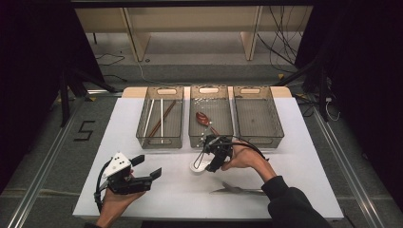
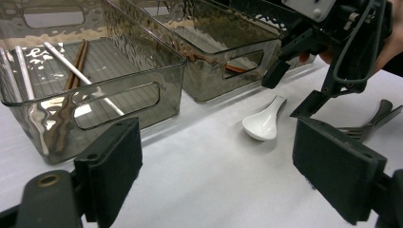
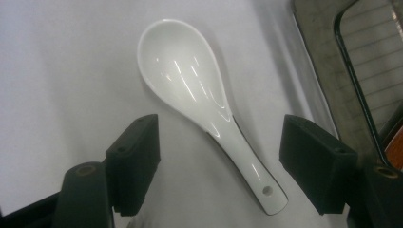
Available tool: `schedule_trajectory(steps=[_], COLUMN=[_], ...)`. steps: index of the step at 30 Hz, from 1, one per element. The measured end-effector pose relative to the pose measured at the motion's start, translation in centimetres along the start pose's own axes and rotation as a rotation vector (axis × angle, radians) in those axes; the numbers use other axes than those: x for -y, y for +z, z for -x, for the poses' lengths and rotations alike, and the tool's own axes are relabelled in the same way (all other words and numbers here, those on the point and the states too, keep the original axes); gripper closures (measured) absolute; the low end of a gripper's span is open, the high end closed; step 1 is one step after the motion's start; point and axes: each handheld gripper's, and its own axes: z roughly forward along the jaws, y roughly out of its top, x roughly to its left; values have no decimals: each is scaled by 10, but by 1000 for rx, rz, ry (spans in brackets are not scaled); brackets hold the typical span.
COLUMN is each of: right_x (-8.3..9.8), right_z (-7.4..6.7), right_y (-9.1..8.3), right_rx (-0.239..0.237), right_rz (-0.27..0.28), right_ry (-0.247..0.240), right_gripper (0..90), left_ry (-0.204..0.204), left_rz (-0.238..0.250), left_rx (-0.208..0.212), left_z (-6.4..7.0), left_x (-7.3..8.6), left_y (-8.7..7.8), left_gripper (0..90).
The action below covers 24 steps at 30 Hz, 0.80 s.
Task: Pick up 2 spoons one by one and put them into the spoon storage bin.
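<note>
Left tool (image 1: 148, 167) sits nearest, at the near-left of the tabletop (image 1: 304, 190), jaws spread wide with nothing between them, pointing right toward the bins. In the left gripper view its two black pads frame the white spoon (image 2: 264, 123) farther off.

Right tool (image 1: 209, 159) is over the white spoon near the middle of the tabletop, just in front of the centre bin. Jaws spread, one either side of the spoon's handle, not touching it as far as the right gripper view shows. Spoon lies flat on the tabletop, bowl up, handle end toward the tool, small hole near the handle tip.

Three clear bins in a row at the far side: left bin (image 1: 142, 130) holds chopsticks (image 1: 160, 118), some white, some brown; centre bin (image 1: 192, 128) holds a red-brown spoon (image 1: 203, 118); right bin (image 1: 280, 128) contents can't tell.

Metal fork (image 1: 237, 190) lies on the tabletop near-right, just beside the person's right sleeve, well apart from the white spoon.
</note>
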Motion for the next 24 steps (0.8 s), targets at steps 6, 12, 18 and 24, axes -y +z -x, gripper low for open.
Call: schedule_trajectory(steps=[6, 12, 18, 24], right_x=[4, 6, 5, 5], right_z=[4, 7, 5, 3], right_y=[6, 12, 16, 20], right_rx=[5, 7, 13, 17], right_rz=[-9, -34, -46, -69], right_ry=[13, 3, -27, -45], right_gripper=[378, 424, 469, 539], left_ry=[0, 1, 0, -1], left_rz=[0, -1, 0, 1], left_rx=[1, 1, 2, 2], left_z=[0, 0, 0, 0], left_x=[0, 0, 0, 0], left_y=[0, 0, 0, 0], left_gripper=[166, 166, 166, 166])
